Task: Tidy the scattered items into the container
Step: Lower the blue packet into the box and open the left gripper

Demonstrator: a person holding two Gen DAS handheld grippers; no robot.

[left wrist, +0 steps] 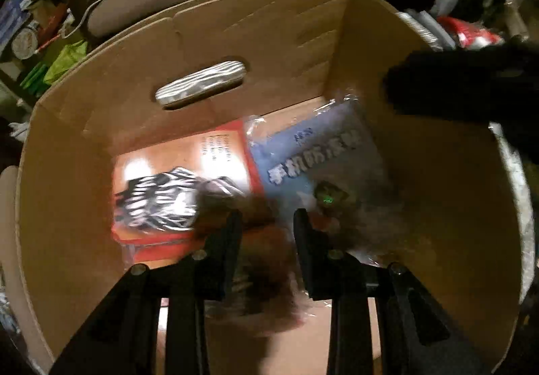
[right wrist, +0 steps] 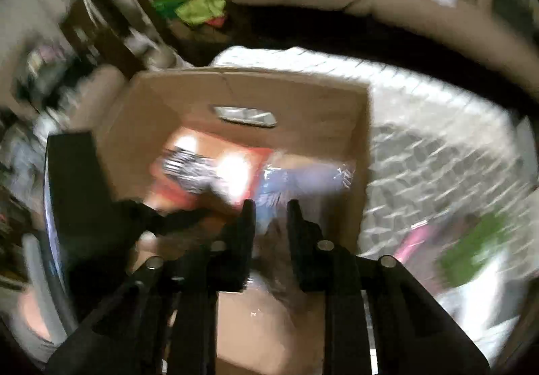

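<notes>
Dropping things into the cardboard box (left wrist: 111, 98), both grippers hang over its open top.

The left gripper (left wrist: 267, 216) has its fingers spread, with a blurry brown thing (left wrist: 266, 260) between them; I cannot tell if they touch it. The right gripper (right wrist: 269, 206) has its fingers apart too, over a blurry clear wrapper. On the box floor lie an orange book (left wrist: 219, 152), a striped pouch (left wrist: 158, 199) on it, and a blue packet (left wrist: 320, 152) by the right wall. I think this is the letting-go step. Next, lift out and find more things.

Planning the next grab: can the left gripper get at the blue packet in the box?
Probably yes: the left gripper hangs inside the cardboard box, the blue packet just ahead, though something blurred sits between its fingers.
</notes>
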